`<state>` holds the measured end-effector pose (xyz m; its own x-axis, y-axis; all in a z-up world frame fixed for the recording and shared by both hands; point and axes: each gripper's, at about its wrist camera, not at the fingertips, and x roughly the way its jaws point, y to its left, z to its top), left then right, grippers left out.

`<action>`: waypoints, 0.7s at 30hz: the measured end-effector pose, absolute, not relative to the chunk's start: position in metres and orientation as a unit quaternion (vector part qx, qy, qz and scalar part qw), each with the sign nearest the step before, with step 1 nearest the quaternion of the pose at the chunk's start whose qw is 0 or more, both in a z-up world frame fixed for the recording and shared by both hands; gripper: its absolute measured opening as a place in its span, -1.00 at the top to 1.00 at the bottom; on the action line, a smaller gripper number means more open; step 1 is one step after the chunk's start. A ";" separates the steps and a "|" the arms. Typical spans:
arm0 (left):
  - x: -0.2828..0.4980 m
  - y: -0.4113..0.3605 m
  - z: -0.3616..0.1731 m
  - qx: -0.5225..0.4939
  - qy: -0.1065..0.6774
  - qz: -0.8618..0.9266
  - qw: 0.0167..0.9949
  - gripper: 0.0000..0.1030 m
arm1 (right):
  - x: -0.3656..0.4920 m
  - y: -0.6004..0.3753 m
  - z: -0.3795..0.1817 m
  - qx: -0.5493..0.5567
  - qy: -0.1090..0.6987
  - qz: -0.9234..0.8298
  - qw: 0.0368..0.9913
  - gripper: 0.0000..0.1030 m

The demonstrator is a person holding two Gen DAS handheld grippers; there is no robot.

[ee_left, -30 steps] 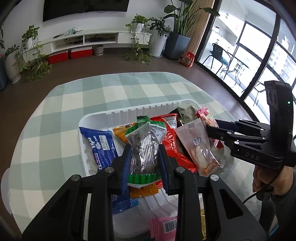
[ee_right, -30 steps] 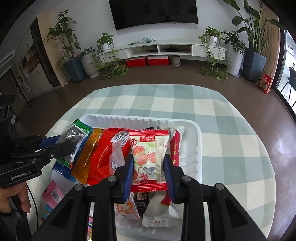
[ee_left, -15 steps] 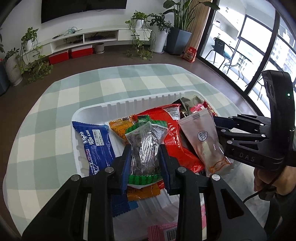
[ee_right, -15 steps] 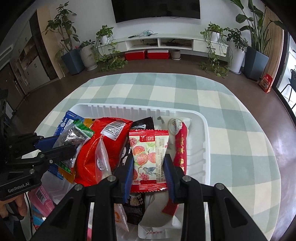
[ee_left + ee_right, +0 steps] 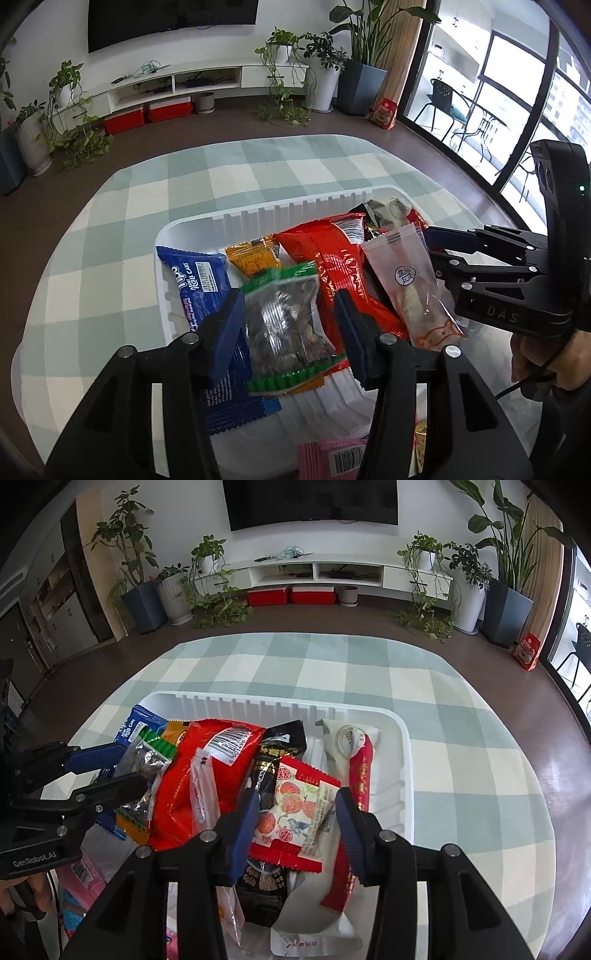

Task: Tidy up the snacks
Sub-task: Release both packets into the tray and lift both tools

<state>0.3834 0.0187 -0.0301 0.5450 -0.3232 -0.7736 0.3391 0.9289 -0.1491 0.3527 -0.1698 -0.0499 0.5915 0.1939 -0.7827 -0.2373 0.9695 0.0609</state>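
Clear nut packet (image 5: 284, 325) lies between just-opened left jaws.

A pale green-and-cream checked tablecloth (image 5: 461, 716) lies under a ribbed white plastic tray (image 5: 400, 775). In it lie a glossy red crinkled bag (image 5: 332, 258) and a dark blue roll-cake wrapper (image 5: 192, 280).

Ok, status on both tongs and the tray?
Both tongs just opening: left tongs loose around the green-edged clear packet, right tongs around the red-edged fruit-print packet. Both packets over the white tray. Nothing blocking.
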 end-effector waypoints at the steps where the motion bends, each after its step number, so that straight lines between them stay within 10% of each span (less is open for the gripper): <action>1: 0.383 0.019 -0.029 0.009 0.436 -0.188 0.880 0.06 | 0.352 -0.170 -0.049 -0.025 0.434 0.120 0.893 0.07; 12: 0.358 0.024 -0.003 0.008 0.405 -0.179 0.897 -0.04 | 0.336 -0.175 -0.027 -0.020 0.406 0.104 0.908 -0.19; 18: 0.315 0.029 0.020 0.012 0.360 -0.162 0.919 -0.95 | 0.308 -0.183 -0.010 0.008 0.383 0.105 0.918 -0.60; 21: 0.293 0.032 0.028 0.006 0.342 -0.154 0.927 -0.99 | 0.289 -0.187 0.002 0.022 0.358 0.108 0.927 -0.96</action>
